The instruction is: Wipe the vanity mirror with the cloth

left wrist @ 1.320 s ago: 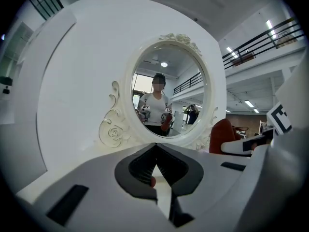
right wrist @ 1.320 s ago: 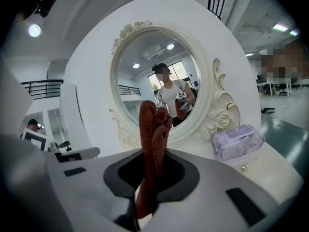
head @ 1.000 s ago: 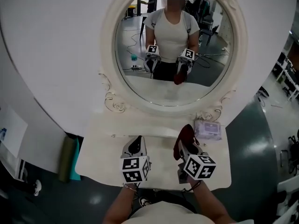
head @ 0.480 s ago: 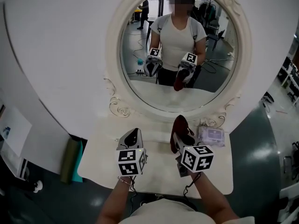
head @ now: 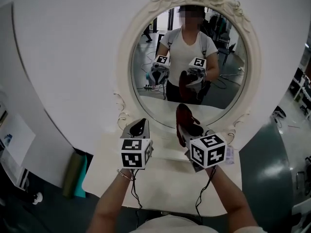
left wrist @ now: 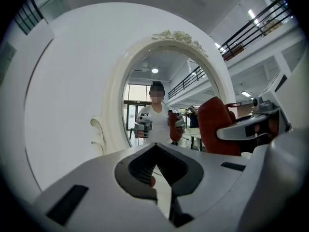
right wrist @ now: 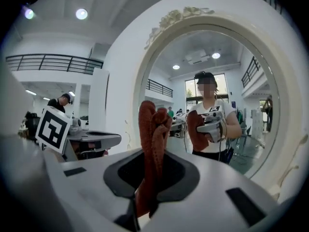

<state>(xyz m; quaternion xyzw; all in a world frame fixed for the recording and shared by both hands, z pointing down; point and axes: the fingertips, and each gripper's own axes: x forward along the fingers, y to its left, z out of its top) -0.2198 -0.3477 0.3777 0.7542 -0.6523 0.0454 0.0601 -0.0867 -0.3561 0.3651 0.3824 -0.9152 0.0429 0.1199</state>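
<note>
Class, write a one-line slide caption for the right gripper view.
Right gripper clamps a dark red cloth, facing the round vanity mirror.

White vanity table (head: 167,176), top w/ curved front edge, pale and plain, mostly bare in the middle. Vanity mirror (head: 233,81) stands upright at the rear edge, oval, ornate white frame w/ scroll feet touching the top. Pale packet (head: 229,154) lies flat on the right rear part of the top, near the frame foot, mostly covered from view. Dark floor (head: 272,174) around the table; olive roll (head: 72,171) and teal item (head: 82,169) stand just beside the table's left end, by the wall.
</note>
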